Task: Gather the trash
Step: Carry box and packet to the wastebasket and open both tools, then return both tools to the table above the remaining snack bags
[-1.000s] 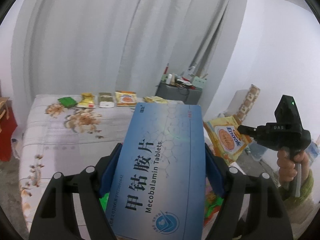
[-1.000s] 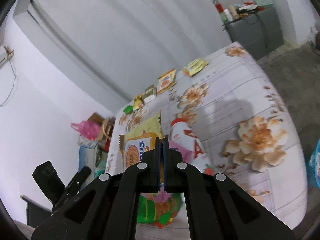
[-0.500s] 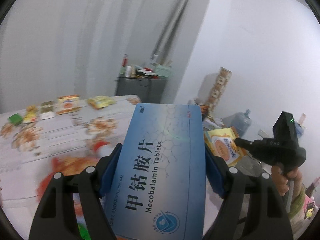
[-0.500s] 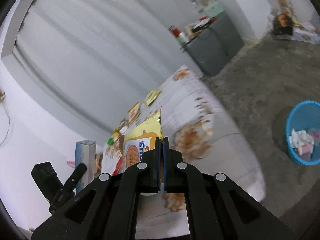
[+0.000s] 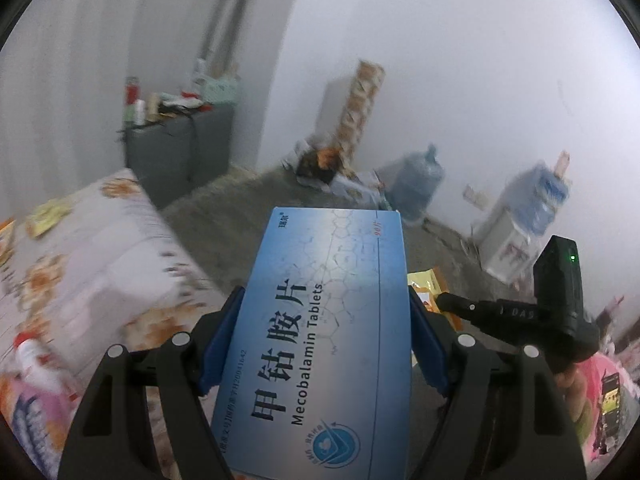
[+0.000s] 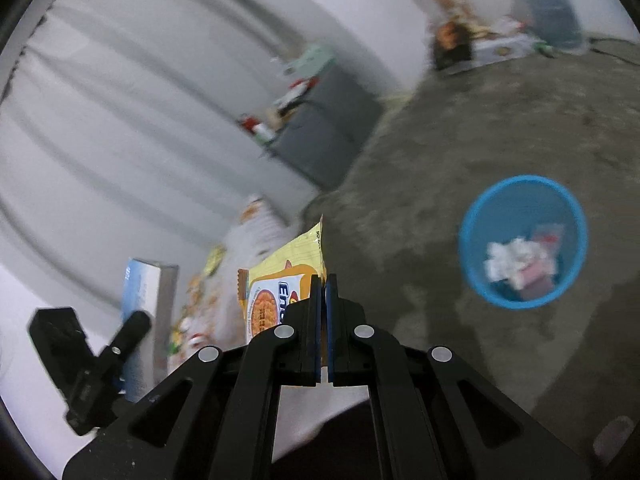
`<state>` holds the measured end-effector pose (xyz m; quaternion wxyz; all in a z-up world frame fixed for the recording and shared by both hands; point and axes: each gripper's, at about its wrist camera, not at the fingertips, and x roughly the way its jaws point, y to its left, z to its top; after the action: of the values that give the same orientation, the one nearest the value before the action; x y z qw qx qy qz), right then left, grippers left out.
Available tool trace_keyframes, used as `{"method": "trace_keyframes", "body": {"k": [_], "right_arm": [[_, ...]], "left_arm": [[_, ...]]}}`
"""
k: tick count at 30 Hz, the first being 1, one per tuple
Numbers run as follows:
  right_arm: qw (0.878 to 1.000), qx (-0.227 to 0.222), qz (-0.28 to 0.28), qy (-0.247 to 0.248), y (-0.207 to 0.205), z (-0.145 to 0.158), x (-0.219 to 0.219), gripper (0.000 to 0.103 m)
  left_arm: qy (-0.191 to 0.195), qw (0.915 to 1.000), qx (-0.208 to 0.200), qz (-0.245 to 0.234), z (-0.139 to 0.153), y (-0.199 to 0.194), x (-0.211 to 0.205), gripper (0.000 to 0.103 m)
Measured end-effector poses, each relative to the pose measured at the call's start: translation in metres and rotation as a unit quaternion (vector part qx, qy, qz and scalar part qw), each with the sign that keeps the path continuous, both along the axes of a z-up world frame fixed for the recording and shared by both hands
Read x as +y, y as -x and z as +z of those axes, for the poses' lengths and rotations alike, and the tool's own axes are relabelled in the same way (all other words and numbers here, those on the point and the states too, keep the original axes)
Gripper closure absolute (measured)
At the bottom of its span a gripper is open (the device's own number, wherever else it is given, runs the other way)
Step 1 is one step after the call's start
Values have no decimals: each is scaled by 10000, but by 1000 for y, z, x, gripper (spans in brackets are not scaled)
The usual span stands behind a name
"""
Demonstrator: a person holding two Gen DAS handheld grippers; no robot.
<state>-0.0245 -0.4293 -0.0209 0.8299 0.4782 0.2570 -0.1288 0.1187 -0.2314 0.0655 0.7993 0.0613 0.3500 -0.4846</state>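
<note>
Blue bin (image 6: 522,242) stood on the grey floor (image 6: 500,128), ahead and to the right of my right gripper (image 6: 323,284) in its own view, well apart and lower; mouth open upward, round, so no long axis to align to; white crumpled paper and a pinkish scrap already lay inside. Bin absent from the left wrist view, so I judged the right hand the nearer of the two and the likelier to drop first.

Right gripper was pressed together on the yellow snack wrapper (image 6: 280,276), pinched at one edge; wrapper thin, flat, stood upright above the fingers, orange round print and blue lettering partly legible. Left gripper (image 5: 326,316) was clamped across the width of the blue tablet box (image 5: 320,320); box rigid, flat, long axis running forward along the fingers, printed face up, "Mecobalamin Tablets" readable.

Flowered bed (image 5: 92,248) lay to the left; water jug (image 5: 416,184) by the wall; surroundings motion-blurred.
</note>
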Motion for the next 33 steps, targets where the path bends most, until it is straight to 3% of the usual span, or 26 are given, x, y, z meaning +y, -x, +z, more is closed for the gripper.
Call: {"method": "trace_keyframes", "body": {"k": [7,14,21,24,27,30,33], "right_arm": [[9931,747,-903,-92,23,-50,-51,102],[9821,1260,-1366,-319,26,-99,-80,102],[9696,1704,-1657,-574,22,-152,-115,102],[9648,1856,-1714,-737,15,-179,-129,96],[9551,2176,-1791,-914,12,-203,-137,64],[9535,2172,-1849,-969,17,-204,-134,63],[9554,2110,-1879,-861,24,-198,-127,62]], "left_arm": [[-624,9967,232,-470,-38,4,-103,28],[-1195,9884,638,-691,-97,5,-198,28],[-1412,9831,916,-721,-144,5,-265,28],[-1445,9797,1250,-609,-165,2,-289,17],[-1534,9773,1403,-405,-182,0,-304,12],[-1679,9771,1217,-478,-185,7,-313,10],[-1575,9793,1114,-614,-178,14,-308,9]]}}
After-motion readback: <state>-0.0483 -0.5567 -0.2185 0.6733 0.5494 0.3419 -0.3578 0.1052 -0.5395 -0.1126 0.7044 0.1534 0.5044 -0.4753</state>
